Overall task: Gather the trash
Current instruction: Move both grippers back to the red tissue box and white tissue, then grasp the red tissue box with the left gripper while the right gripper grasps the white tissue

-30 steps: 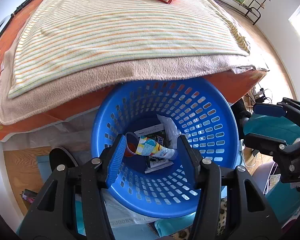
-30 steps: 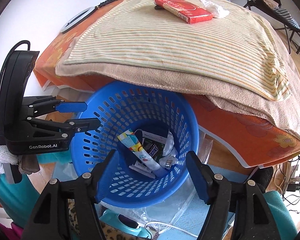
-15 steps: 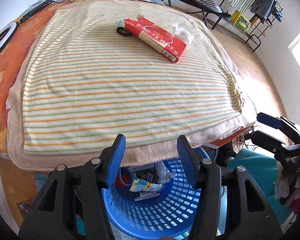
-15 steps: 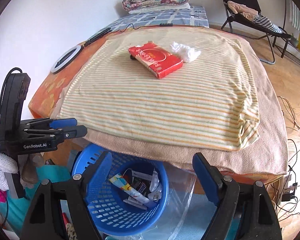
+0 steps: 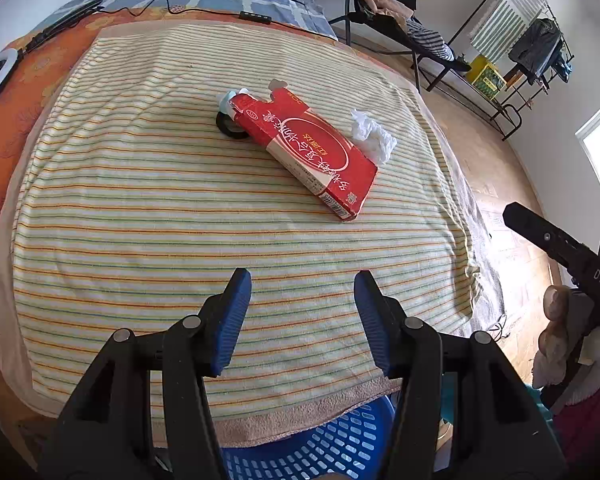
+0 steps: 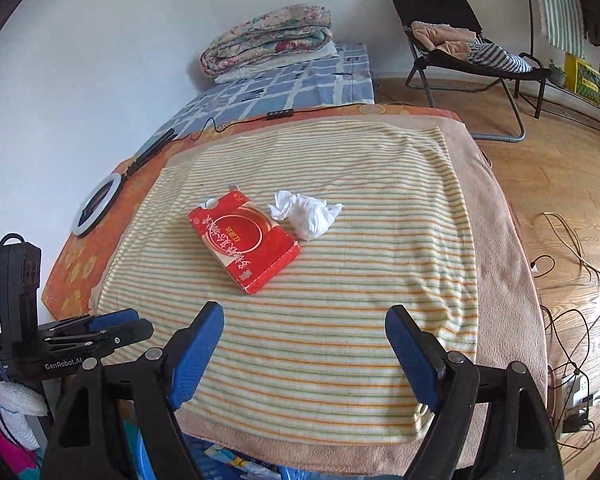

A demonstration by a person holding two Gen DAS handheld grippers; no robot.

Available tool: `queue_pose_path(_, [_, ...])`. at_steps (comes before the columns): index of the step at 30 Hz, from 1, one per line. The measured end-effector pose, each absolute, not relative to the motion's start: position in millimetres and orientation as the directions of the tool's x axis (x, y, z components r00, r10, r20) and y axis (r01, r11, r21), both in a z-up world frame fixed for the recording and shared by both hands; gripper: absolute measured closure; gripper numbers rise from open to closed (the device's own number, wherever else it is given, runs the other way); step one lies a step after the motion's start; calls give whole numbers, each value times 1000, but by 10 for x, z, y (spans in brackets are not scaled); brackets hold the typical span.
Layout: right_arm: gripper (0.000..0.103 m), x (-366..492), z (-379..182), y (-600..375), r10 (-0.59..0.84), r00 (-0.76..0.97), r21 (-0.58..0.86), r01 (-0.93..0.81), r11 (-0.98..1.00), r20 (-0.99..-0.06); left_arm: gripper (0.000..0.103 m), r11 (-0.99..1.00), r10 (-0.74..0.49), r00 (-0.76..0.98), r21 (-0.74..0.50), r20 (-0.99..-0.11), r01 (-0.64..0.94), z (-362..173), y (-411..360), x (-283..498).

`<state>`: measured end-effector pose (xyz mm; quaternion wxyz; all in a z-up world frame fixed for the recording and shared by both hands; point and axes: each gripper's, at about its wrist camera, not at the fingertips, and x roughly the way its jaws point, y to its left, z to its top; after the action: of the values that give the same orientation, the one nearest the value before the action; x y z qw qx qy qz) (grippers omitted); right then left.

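A red carton [image 5: 312, 148] [image 6: 246, 240] lies on the striped towel [image 5: 180, 220] on the bed. A crumpled white tissue [image 5: 372, 138] [image 6: 306, 212] lies right beside it. A black ring and a pale object [image 5: 230, 120] sit at the carton's far end. My left gripper [image 5: 302, 312] is open and empty, above the towel's near edge. My right gripper [image 6: 304, 344] is open and empty, also above the near edge. The blue basket [image 5: 340, 444] [image 6: 148, 460] with trash sits below, mostly hidden by the bed edge.
A ring light [image 6: 96, 204] and cables lie on the orange sheet at the left. Folded quilts [image 6: 268, 36] sit at the bed's far end. A folding chair [image 6: 460, 52] with clothes and a drying rack [image 5: 520, 40] stand on the wood floor, with cords [image 6: 572, 280] at the right.
Both grippers rose from over the blue basket to above the bed; the view now shows the carton and tissue on the towel. Both stayed open and empty.
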<state>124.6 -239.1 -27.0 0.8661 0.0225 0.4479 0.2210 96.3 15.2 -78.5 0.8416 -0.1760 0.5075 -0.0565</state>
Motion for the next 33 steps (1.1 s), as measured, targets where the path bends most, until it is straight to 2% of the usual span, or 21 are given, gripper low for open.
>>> queue_pose_path(12, [18, 2208, -613, -2044, 420, 478, 284, -333, 899, -772, 48, 878, -343, 471, -455, -813, -146, -1023, 262, 1641])
queue_pose_path(21, [19, 2602, -991, -1952, 431, 434, 316, -313, 896, -791, 48, 810, -386, 475, -537, -791, -234, -1293, 431, 1995])
queue_pose_path(24, [31, 2664, -1126, -1950, 462, 391, 360, -308, 881, -796, 48, 801, -399, 481, -552, -781, -232, -1317, 411, 2081])
queue_pose_path(28, [51, 2700, -1236, -1892, 484, 354, 380, -326, 866, -800, 48, 796, -412, 493, -566, -766, -214, -1291, 361, 2177])
queue_pose_path(33, [66, 2730, -1275, -1850, 509, 340, 404, -336, 851, -790, 48, 797, -413, 514, -572, -751, -195, -1248, 288, 2252])
